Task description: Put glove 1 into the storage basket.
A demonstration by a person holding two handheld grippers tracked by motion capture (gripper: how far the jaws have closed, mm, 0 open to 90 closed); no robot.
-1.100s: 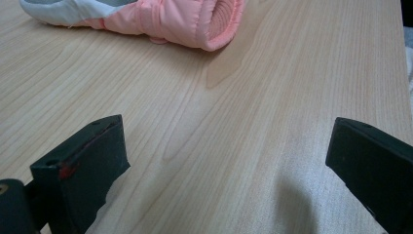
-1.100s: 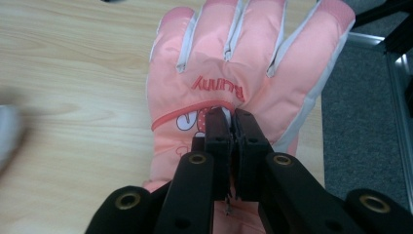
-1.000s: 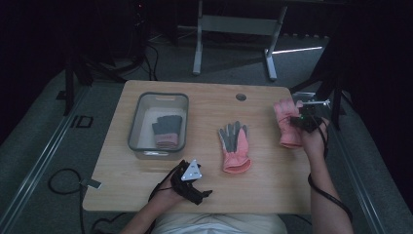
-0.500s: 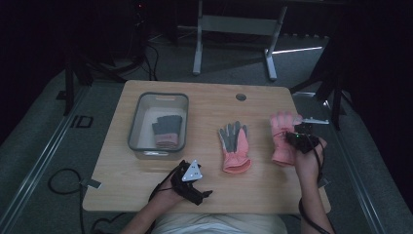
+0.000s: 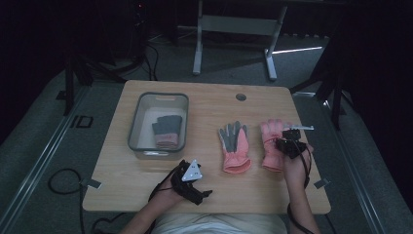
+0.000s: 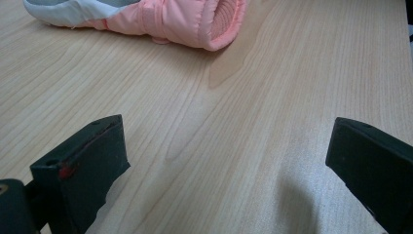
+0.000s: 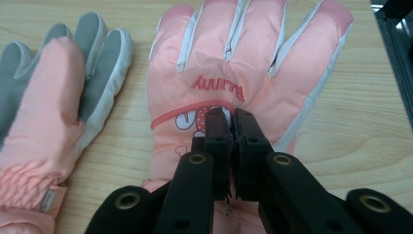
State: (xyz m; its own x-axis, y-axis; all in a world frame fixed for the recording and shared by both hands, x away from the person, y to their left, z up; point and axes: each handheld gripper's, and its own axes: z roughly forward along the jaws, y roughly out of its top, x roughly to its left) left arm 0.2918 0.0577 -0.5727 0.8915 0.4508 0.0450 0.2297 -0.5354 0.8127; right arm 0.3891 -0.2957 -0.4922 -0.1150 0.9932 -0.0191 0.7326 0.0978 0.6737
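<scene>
The right gripper (image 7: 233, 122) pinches a fold of the soft, light pink glove (image 7: 234, 63) (padded, so grab fabric), the left gripper (image 6: 224, 161) gapes empty.

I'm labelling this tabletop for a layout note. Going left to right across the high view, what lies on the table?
Grey bin holding a folded grey glove → left gripper → palm-up pink glove → pink glove pinched in the right gripper.
</scene>
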